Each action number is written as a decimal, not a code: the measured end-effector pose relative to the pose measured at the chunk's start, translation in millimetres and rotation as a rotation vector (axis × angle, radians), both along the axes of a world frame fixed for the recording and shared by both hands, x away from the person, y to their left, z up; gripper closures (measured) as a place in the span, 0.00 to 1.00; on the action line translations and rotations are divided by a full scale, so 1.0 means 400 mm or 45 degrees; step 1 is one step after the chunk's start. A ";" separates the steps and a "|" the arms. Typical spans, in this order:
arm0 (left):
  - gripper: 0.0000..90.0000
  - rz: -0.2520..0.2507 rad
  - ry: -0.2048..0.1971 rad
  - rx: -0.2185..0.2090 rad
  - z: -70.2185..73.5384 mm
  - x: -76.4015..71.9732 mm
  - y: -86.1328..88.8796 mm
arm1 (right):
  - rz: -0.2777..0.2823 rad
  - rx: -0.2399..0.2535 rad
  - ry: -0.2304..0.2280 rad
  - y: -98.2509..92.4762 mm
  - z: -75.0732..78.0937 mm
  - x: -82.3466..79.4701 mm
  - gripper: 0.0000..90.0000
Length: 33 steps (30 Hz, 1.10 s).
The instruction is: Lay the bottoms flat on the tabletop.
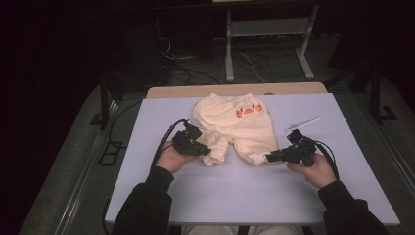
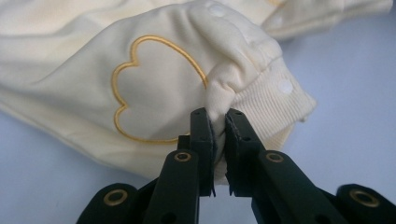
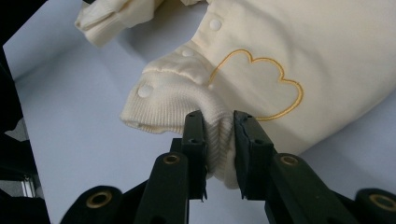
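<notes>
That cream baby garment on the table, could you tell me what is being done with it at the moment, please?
A person at a pale blue table holds a two-jaw gripper in each hand. The left gripper is shut on one leg end of the cream baby trousers with an orange face print, and the right gripper is shut on the ribbed cuff of the other leg. The garment lies rumpled, not yet spread or folded.

Left hand-held gripper (image 1: 204, 150) and right hand-held gripper (image 1: 272, 157): jaws clamped, forearms low.

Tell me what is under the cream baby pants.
The pale blue table lies under the baby pants, showing all round them. Whatever sits beneath the cloth itself is covered. Each leg cuff is pinched in a gripper: left gripper, right gripper.
</notes>
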<state>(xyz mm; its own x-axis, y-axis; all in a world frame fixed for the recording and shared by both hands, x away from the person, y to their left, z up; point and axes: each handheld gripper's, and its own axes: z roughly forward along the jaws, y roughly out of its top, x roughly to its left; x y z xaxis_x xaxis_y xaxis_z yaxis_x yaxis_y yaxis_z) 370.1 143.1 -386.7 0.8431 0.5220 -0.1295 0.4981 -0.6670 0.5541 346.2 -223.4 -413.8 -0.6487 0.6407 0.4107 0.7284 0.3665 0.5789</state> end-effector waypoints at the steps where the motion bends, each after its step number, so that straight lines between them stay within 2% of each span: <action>1: 0.90 -0.008 0.003 0.001 -0.001 -0.004 0.009 | 0.000 -0.004 -0.002 -0.001 0.000 -0.002 0.82; 6: 0.90 -0.050 0.020 0.048 -0.006 -0.023 0.043 | 0.004 -0.013 0.009 -0.011 -0.004 -0.013 0.82; 13: 0.90 -0.095 0.030 0.125 -0.023 -0.041 0.064 | 0.030 -0.045 0.030 -0.017 -0.018 -0.030 0.82; 17: 0.90 -0.101 0.037 0.122 -0.041 -0.047 0.070 | 0.059 -0.073 0.041 -0.017 -0.025 -0.038 0.82; 20: 0.90 -0.098 0.049 0.107 -0.051 -0.050 0.074 | 0.083 -0.106 0.083 -0.013 -0.038 -0.041 0.81; 22: 0.90 -0.097 0.052 0.089 -0.055 -0.053 0.077 | 0.098 -0.116 0.124 -0.011 -0.044 -0.039 0.77; 23: 0.90 -0.094 0.052 0.079 -0.057 -0.054 0.078 | 0.091 -0.106 0.126 -0.011 -0.042 -0.038 0.70; 25: 0.90 -0.088 0.048 0.061 -0.061 -0.055 0.082 | 0.066 -0.069 0.103 -0.009 -0.027 -0.041 0.56; 27: 0.90 -0.085 0.050 0.049 -0.064 -0.056 0.084 | 0.032 -0.018 0.056 -0.001 -0.008 -0.048 0.45; 29: 0.90 -0.085 0.048 0.039 -0.065 -0.056 0.085 | 0.021 -0.002 -0.014 0.021 0.010 -0.058 0.41; 31: 0.90 -0.086 0.055 0.023 -0.066 -0.058 0.085 | 0.033 0.012 -0.059 0.055 0.020 -0.071 0.41; 33: 0.90 -0.087 0.055 0.021 -0.069 -0.060 0.084 | 0.041 -0.025 -0.074 0.097 0.012 -0.079 0.43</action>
<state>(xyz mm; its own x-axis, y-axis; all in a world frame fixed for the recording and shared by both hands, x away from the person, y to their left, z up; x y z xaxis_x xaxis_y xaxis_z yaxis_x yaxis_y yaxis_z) 346.1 176.7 -414.1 0.8708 0.4655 -0.1584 0.4741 -0.7093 0.5217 314.4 -184.6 -409.0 -0.6915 0.6266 0.3594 0.6815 0.4011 0.6120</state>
